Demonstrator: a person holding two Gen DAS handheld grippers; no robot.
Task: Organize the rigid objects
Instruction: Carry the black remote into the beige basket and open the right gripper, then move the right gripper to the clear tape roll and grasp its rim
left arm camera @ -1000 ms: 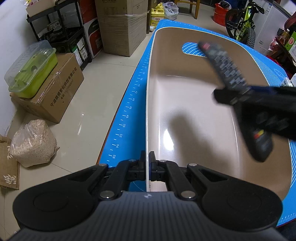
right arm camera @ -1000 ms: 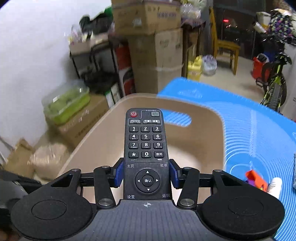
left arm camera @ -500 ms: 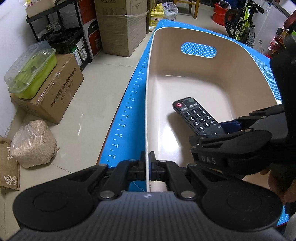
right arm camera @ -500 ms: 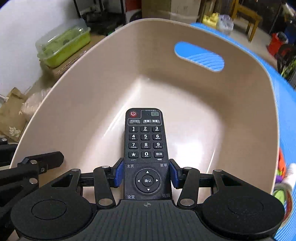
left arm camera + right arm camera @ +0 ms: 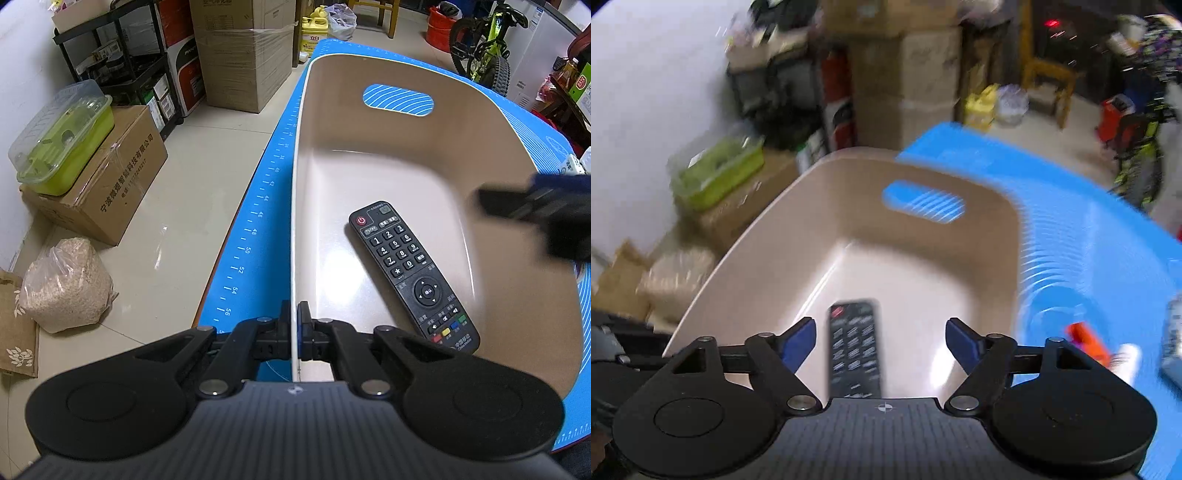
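A black remote control (image 5: 412, 273) lies flat on the floor of the beige plastic bin (image 5: 369, 147), power button toward the far end. My left gripper (image 5: 294, 332) is shut on the bin's near left rim. My right gripper (image 5: 881, 338) is open and empty, raised above the bin with the remote (image 5: 854, 347) below it. In the left wrist view the right gripper (image 5: 539, 206) shows blurred over the bin's right side.
The bin stands on a blue mat (image 5: 255, 221) at the table's left edge. Small orange and white objects (image 5: 1100, 350) lie on the mat to the bin's right. Cardboard boxes (image 5: 107, 181), shelving and a grain bag (image 5: 66, 284) are on the floor at left.
My right gripper lowered the remote into the bin, opened and let it go, then lifted up and back. The left gripper has kept its hold on the rim.
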